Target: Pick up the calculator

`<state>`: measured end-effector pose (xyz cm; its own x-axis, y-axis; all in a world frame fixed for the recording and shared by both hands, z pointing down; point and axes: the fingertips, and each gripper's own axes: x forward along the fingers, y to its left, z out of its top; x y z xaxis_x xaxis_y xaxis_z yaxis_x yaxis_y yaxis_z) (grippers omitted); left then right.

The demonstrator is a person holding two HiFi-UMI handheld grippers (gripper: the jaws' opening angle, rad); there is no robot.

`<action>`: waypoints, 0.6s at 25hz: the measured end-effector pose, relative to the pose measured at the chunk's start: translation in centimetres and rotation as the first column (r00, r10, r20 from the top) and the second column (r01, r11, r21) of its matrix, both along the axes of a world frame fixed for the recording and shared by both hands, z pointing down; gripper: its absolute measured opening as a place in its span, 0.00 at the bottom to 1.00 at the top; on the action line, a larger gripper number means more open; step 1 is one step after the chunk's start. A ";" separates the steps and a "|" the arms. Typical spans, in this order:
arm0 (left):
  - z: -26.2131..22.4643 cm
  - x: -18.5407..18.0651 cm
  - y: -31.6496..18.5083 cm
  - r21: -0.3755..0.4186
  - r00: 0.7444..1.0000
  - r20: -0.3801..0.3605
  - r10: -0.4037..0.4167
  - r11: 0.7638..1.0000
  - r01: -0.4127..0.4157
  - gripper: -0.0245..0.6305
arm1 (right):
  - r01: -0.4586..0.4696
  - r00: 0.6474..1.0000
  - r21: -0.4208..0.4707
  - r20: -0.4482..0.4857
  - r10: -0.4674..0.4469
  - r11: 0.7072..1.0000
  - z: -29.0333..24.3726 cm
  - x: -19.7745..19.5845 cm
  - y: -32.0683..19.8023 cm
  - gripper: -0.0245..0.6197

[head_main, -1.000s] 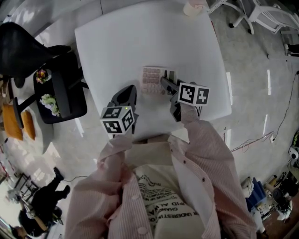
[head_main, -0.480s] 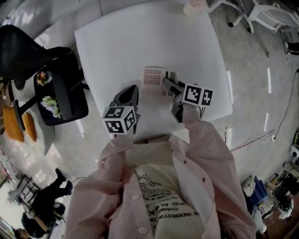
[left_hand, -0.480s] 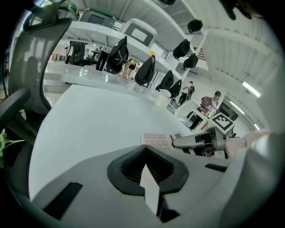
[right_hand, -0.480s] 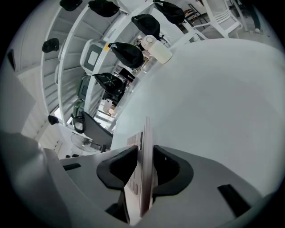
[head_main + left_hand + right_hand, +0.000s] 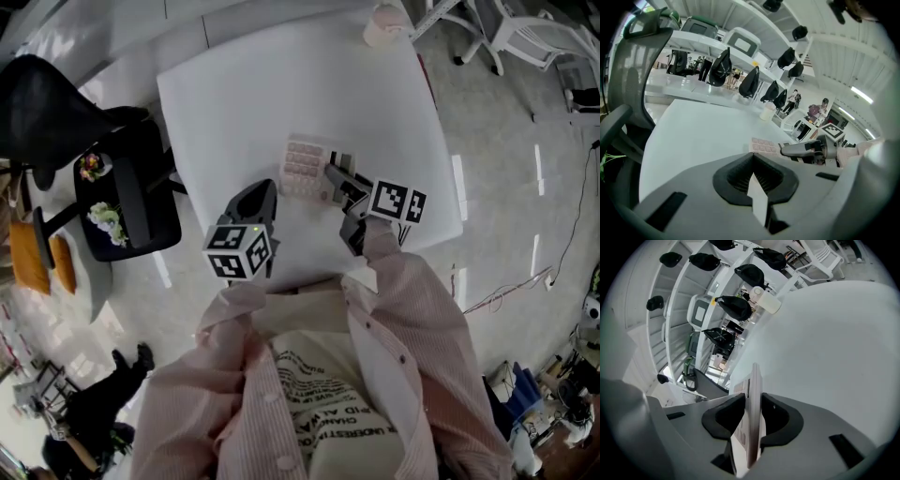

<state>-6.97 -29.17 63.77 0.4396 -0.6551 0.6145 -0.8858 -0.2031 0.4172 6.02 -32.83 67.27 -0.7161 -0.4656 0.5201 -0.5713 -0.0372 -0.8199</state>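
pale pink calculator [image 5: 306, 169] with rows of keys sits clamped by one end in the right tongs [image 5: 334, 176], both pads pressing on its flat faces, over the near half of the white square table [image 5: 281, 84]. the left tongs [image 5: 262, 190] hang near its left side, jaws closed on nothing, clear of the calculator.

Pink calculator [image 5: 306, 169] over white table [image 5: 281, 84], right gripper [image 5: 336, 178] at its edge, left gripper [image 5: 253, 199] nearby
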 end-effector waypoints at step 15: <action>-7.8 -0.9 0.5 0.192 1.000 -0.019 0.004 0.981 0.000 0.04 | -0.085 0.992 0.060 0.098 0.079 0.995 -7.3 0.5 0.6 0.21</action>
